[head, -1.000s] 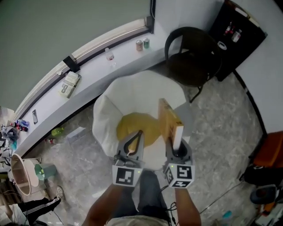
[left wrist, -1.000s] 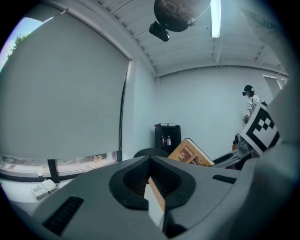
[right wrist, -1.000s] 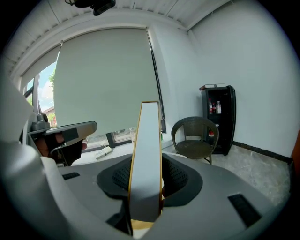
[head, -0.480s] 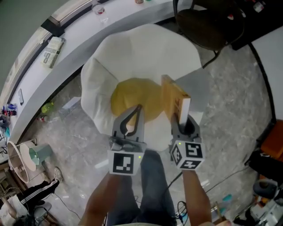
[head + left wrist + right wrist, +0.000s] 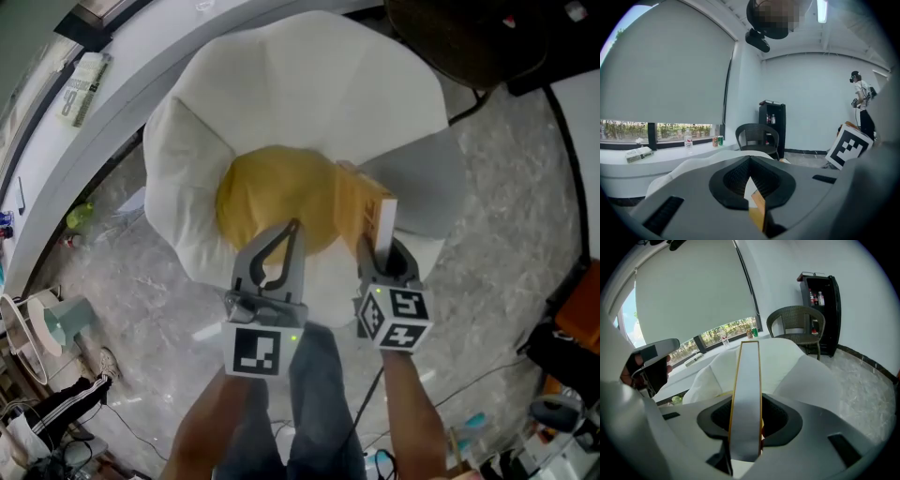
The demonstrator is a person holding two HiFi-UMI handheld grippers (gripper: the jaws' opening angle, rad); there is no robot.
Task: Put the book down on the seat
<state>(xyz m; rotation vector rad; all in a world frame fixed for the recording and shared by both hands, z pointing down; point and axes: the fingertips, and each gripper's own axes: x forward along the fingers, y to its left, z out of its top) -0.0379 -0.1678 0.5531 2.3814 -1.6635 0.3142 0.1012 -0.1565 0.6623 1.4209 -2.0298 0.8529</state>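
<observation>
Book point(image 5: 361, 208): clamped upright in our right gripper point(image 5: 375, 249), at the seat point(image 5: 267, 197)'s right edge. Left gripper point(image 5: 294, 228): jaws together, empty

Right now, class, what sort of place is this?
Probably an office lounge: a white armchair, a dark wicker chair beside a black cabinet, and drink cans on a long window ledge.

The thin, yellow-covered book point(image 5: 361, 208) stands upright on edge, white page edge showing, over the right side of the yellow seat point(image 5: 267, 199).
</observation>
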